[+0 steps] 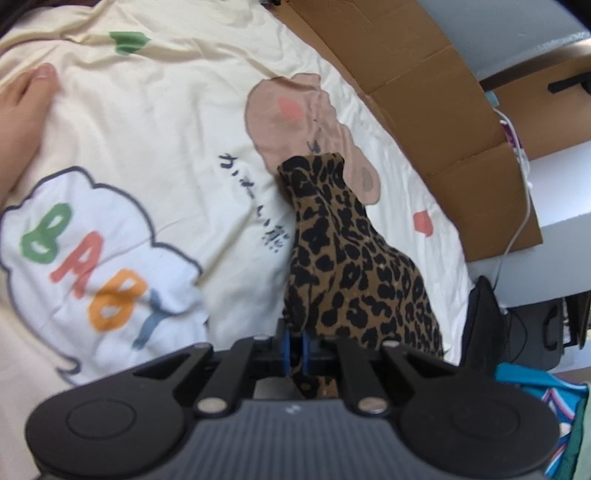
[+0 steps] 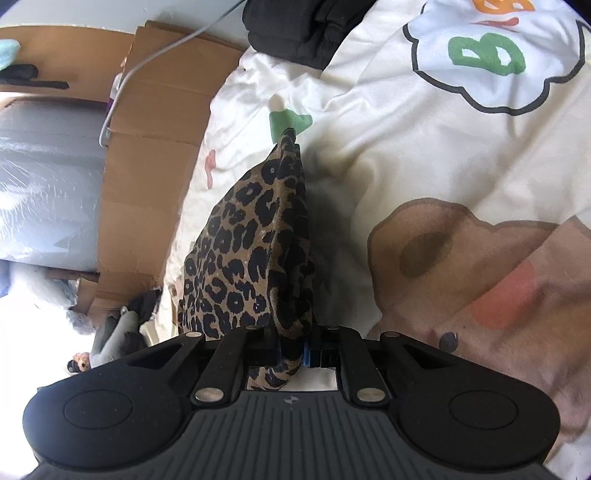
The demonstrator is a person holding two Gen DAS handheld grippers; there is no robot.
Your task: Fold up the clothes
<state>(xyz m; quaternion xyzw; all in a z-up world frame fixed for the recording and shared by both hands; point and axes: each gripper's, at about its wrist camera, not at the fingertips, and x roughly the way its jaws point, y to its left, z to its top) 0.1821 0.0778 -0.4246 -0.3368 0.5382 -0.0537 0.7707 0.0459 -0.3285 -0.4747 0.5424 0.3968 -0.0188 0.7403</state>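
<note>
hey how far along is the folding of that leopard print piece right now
Early on. Done: both ends are picked up, the left gripper and the right gripper each shut on the leopard print garment. In hand: it is held above the cream bedsheet, bunched. Left: spreading, every fold, and setting it down.

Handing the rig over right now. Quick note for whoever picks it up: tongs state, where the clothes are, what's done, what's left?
Left tongs: shut on the leopard-print garment.
Right tongs: shut on the same garment.
The garment is bunched and lifted above the cream cartoon-print bedsheet; no tidy fold shows yet.
A dark pile of clothing lies at the sheet's edge.
Left to do: lay the garment flat, fold it, set it aside.
</note>
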